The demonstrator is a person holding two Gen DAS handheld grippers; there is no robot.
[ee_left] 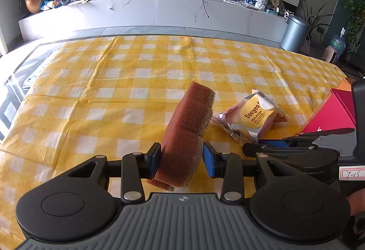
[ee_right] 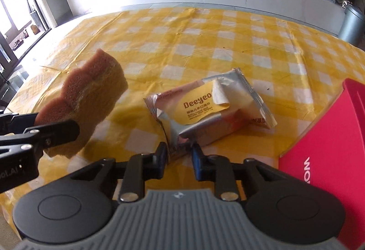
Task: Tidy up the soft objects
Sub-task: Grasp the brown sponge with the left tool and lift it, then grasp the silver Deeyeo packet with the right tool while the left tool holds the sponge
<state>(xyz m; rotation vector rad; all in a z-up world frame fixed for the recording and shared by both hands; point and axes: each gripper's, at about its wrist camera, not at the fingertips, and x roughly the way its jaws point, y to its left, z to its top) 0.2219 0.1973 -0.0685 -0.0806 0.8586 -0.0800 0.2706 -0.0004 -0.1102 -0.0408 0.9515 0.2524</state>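
Note:
My left gripper is shut on a brown sponge and holds it tilted above the yellow checked tablecloth. The sponge also shows in the right wrist view, at the left, with the left gripper's fingers clamped on it. A silver and yellow Deeyeo wipes pack lies on the cloth. My right gripper is closed on the pack's near corner. The pack also shows in the left wrist view, to the right of the sponge.
A red box stands at the right, close to my right gripper; it also shows in the left wrist view. Beyond the table's far edge stand a white TV cabinet and a grey bin.

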